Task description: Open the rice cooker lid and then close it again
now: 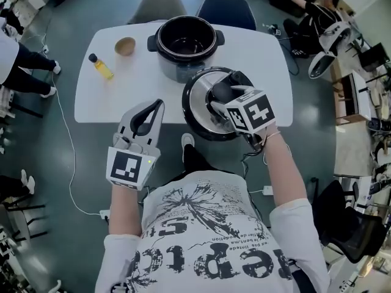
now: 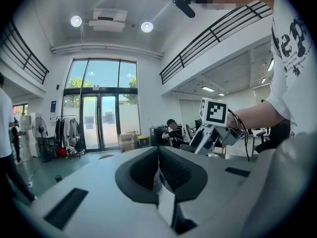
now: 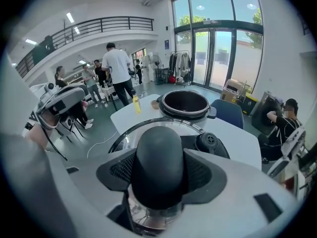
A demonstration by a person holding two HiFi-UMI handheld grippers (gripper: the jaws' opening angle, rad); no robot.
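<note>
Clamping knob (image 3: 158, 162), right gripper (image 1: 223, 95) holds lid (image 1: 197, 112) beside open cooker (image 1: 185, 41), seemingly above table (image 1: 122, 96); left gripper (image 1: 156, 107) closed, empty.

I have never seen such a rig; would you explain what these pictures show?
A person holds a two-jaw gripper in each hand. One picture comes from a camera on the person's head, looking down; the other two cameras ride on the grippers, looking along their jaws. The white table carries an open black rice cooker, a wooden bowl and a bottle of yellow liquid. The right gripper clamps the black knob of the round metal lid, off the cooker. The left gripper is shut and empty.
</note>
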